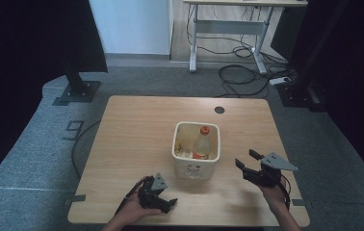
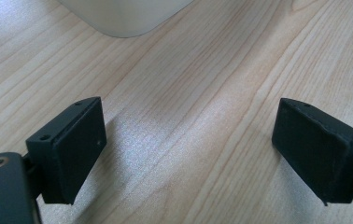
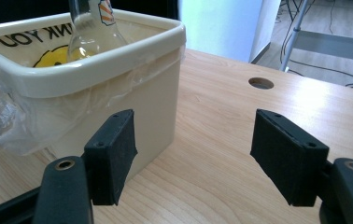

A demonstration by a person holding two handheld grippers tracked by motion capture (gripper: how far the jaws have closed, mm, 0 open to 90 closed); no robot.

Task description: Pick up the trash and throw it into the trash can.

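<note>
A cream square bin (image 1: 195,163) lined with a clear plastic bag stands near the middle of the wooden table (image 1: 136,130). Inside it leans a clear bottle (image 1: 202,143) with an orange cap. In the right gripper view the bin (image 3: 95,70) sits close at the left, the bottle (image 3: 90,28) rising out of it. My left gripper (image 1: 166,204) lies low at the table's front edge, open, with bare wood between its jaws (image 2: 188,144). My right gripper (image 1: 247,160) hovers open just right of the bin, nothing held (image 3: 193,149).
A round cable hole (image 1: 219,109) is in the table's far right part. Beyond the table stand a white desk frame (image 1: 228,29), loose cables (image 1: 247,72) and a power strip on the grey carpet. Black stands flank both sides.
</note>
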